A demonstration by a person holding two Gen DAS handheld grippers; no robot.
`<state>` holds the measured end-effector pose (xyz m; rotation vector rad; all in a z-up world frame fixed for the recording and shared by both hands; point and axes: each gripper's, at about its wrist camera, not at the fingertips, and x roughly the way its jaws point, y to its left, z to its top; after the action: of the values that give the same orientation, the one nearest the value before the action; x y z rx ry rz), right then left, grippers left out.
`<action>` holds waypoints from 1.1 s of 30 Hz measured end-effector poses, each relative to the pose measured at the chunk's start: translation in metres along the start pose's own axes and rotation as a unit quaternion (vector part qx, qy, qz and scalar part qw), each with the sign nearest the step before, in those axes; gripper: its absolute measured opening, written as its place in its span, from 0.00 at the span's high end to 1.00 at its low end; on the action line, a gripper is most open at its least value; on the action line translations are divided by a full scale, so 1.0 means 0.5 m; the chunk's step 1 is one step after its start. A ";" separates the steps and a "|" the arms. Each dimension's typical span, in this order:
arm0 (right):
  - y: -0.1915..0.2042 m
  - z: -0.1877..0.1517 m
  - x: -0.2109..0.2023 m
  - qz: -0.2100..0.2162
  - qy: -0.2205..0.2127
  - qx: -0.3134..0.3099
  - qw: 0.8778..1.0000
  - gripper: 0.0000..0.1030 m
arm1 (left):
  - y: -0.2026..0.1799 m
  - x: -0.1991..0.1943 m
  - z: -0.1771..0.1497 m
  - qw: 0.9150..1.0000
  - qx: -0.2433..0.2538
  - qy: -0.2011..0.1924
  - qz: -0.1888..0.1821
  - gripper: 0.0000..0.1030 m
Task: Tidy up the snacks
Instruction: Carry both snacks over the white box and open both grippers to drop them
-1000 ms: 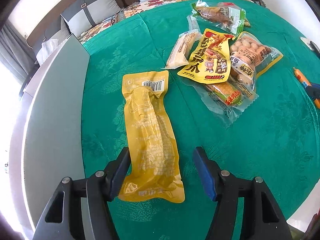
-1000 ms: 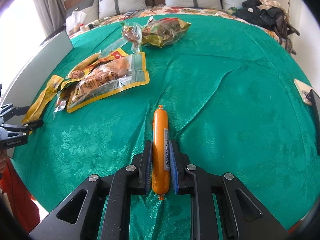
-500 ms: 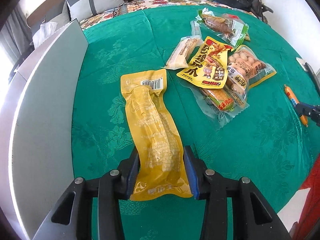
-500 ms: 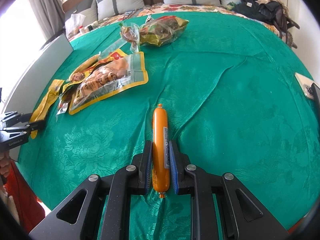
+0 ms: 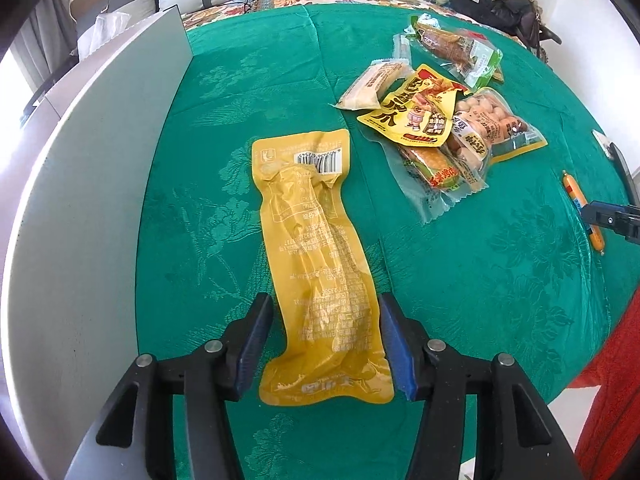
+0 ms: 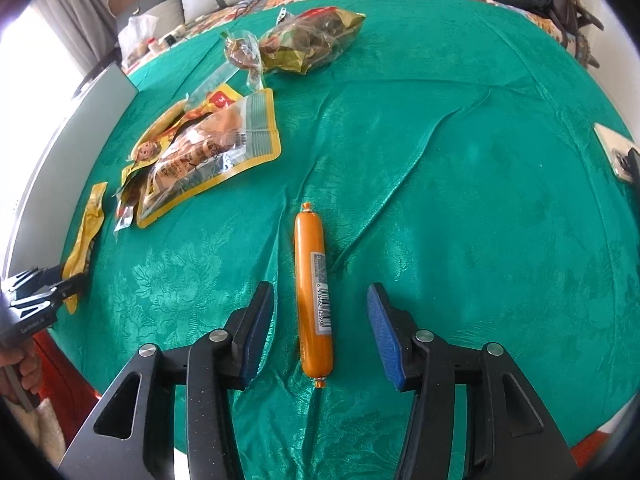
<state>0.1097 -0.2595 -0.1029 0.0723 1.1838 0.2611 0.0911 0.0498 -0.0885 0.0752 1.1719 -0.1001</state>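
A long yellow pouch (image 5: 316, 264) lies flat on the green tablecloth (image 5: 500, 288), barcode end away from me. My left gripper (image 5: 325, 312) straddles its near end; the jaws are opening and the pads (image 5: 250, 332) no longer squeeze it. An orange sausage stick (image 6: 313, 292) lies on the cloth between the fingers of my right gripper (image 6: 320, 294), whose jaws are opening too, with clear gaps on both sides. The left wrist view shows the sausage (image 5: 582, 204) and right gripper (image 5: 612, 218) at the far right. In the right wrist view the pouch (image 6: 86, 240) and left gripper (image 6: 40, 292) are at the left.
A heap of snack packets (image 5: 440, 132) lies mid-table, also seen in the right wrist view (image 6: 200, 152), with a brown-and-yellow bag (image 6: 312, 36) behind. A grey board (image 5: 80, 200) stands along the left edge. A phone (image 6: 614, 152) lies at the right rim. A hand (image 6: 24, 364) is at bottom left.
My right gripper was shut on the sausage and has let it go, jaws now wide. My left gripper closed on the yellow pouch half a second ago and has spread again.
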 end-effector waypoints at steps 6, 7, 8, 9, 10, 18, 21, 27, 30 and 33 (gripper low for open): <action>0.027 0.012 0.008 -0.053 0.039 -0.061 0.996 0.84 | 0.016 -0.001 0.003 0.999 -0.016 -0.006 -0.030 0.64; 0.021 0.012 -0.005 -0.044 0.030 -0.050 0.997 0.84 | 0.022 -0.009 0.000 0.999 -0.026 -0.010 -0.047 0.64; 0.014 0.011 -0.020 -0.030 0.021 -0.037 0.999 0.84 | 0.026 -0.019 -0.004 0.997 -0.033 -0.016 -0.062 0.65; 0.007 0.010 -0.034 -0.011 0.014 -0.021 1.000 0.84 | 0.029 -0.030 -0.007 0.996 -0.039 -0.023 -0.072 0.65; 0.001 0.006 -0.046 0.006 0.011 -0.008 1.000 0.84 | 0.031 -0.041 -0.009 0.995 -0.045 -0.030 -0.080 0.65; 0.120 0.045 -0.093 0.105 -0.001 -0.009 0.994 0.84 | 0.098 -0.209 0.006 0.972 -0.115 -0.108 -0.172 0.65; 0.272 0.109 -0.138 0.162 -0.027 -0.052 0.985 0.84 | 0.186 -0.284 0.019 0.969 -0.138 -0.141 -0.149 0.64; 0.626 0.213 -0.208 0.270 -0.057 -0.153 0.949 0.84 | 0.409 -0.333 0.013 0.972 -0.193 -0.137 0.000 0.57; 0.745 0.243 -0.214 0.278 -0.078 -0.172 0.942 0.64 | 0.489 -0.322 -0.014 0.966 -0.214 -0.115 0.087 0.30; 0.760 0.252 -0.234 0.290 -0.107 -0.163 0.937 0.41 | 0.517 -0.321 -0.062 0.961 -0.221 -0.117 0.119 0.28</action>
<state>0.1228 0.0903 0.1239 0.1555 0.8657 0.9438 0.0313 0.3165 0.0490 -0.1869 0.9173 0.3570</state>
